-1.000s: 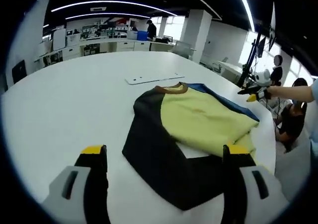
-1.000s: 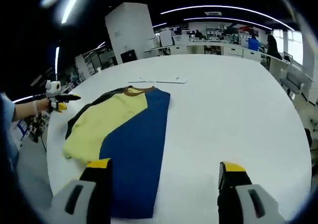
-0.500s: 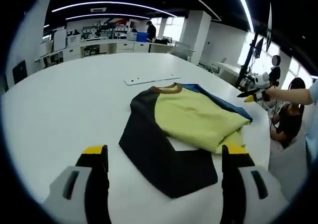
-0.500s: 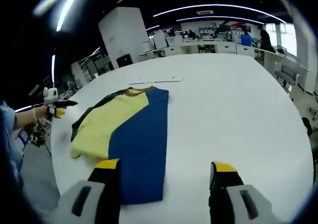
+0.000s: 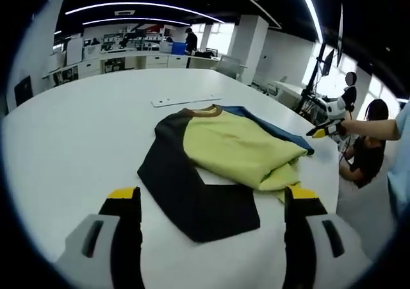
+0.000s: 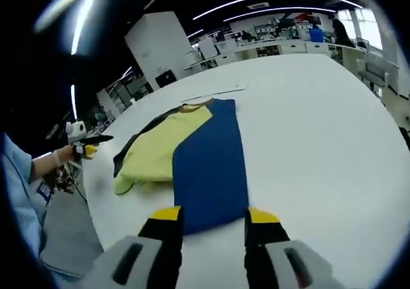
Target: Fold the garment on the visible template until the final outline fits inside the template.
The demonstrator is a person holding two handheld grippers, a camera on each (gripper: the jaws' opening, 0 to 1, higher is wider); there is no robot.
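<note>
On the white table (image 5: pixel 77 129), the garment (image 5: pixel 218 154) is lying partly folded, black panel spread flat on one side, blue panel (image 6: pixel 211 154) on the other, and a yellow layer bunching up between them. Its brown collar (image 5: pixel 204 111) is pointing toward a thin white strip (image 5: pixel 186 100) lying just beyond it on the table; whether that strip is part of the template, I cannot tell.

Now to the tools. In the left gripper view, the left claw (image 5: pixel 208 202) is hovering with its jaws wide apart and gripping nothing, lined up over the near hem of the black panel, probably so that edge can be picked up. In the right gripper view, the right claw (image 6: pixel 211 217) is sitting just short of the blue panel's near hem, jaws a narrow way apart and holding no cloth, looking set for a pinch there.

Off the far table edge, another person is sitting.
</note>
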